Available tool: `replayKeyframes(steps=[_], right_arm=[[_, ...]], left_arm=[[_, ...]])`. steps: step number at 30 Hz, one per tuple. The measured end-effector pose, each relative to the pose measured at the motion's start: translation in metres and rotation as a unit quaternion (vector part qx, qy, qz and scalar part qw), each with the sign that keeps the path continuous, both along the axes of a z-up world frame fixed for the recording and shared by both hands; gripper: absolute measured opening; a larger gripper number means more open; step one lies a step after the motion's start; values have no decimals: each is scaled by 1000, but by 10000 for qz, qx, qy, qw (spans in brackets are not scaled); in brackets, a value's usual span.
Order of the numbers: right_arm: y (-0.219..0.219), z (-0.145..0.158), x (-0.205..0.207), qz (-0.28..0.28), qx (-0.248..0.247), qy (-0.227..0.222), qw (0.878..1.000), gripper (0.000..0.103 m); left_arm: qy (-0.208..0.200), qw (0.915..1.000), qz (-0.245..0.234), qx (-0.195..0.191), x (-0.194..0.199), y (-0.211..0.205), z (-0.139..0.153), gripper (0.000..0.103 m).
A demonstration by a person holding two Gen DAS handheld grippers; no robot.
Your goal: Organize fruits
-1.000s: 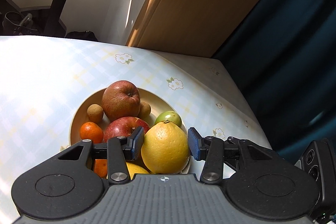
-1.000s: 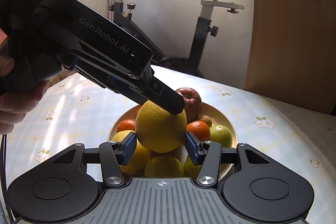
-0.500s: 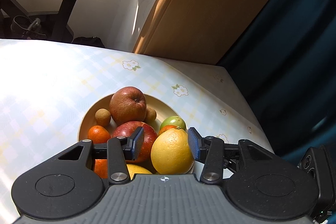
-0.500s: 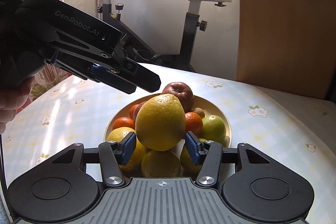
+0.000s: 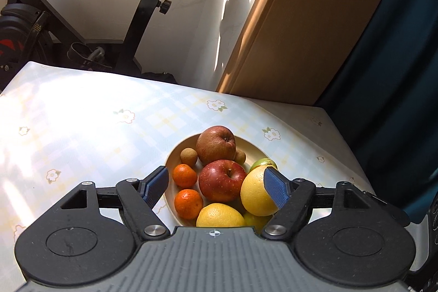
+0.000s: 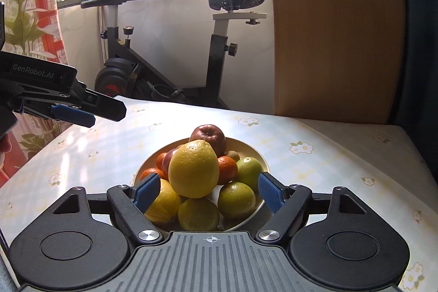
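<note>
Both sets of jaws have just been opening and now stand wide, nothing gripped. The left gripper is held above the bowl; the right gripper too. The big yellow citrus is seen resting on top of the fruit pile in the bowl, clear of all the pads. The bowl is set on the floral tablecloth. An exercise bike is visible behind.
</note>
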State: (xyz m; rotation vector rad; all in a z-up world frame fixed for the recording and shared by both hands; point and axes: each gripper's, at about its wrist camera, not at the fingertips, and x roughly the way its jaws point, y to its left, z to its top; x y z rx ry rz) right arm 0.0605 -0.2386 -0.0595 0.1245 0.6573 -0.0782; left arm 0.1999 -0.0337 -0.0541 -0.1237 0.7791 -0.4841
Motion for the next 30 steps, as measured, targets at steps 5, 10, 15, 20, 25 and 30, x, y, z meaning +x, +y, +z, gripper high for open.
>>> replayKeyframes(steps=[5,10,15,20,25,30], right_arm=[[2,30,-24,-283,24,-320,9991,103],[12,59,-49,-449,61,-560,9974,103],[31,83,-73,-419,-32,-674,9968,103],[44,102,-95,-449,119,-816,9956,103],[55,117,-114,-510,-13,-895,9947,103],[61,128,-128,-529,-58,-970,9939,103]], left_arm=[[-563,9982,152,142,-37,15,17,92],[-1017,9931,408,417,-80,27,35,96],[-1445,9858,555,644,-118,33,50,96],[-1895,9746,618,1022,-155,34,66,97],[-2012,9738,622,860,-179,42,78,96],[-2272,9635,877,1116,-199,38,86,97]])
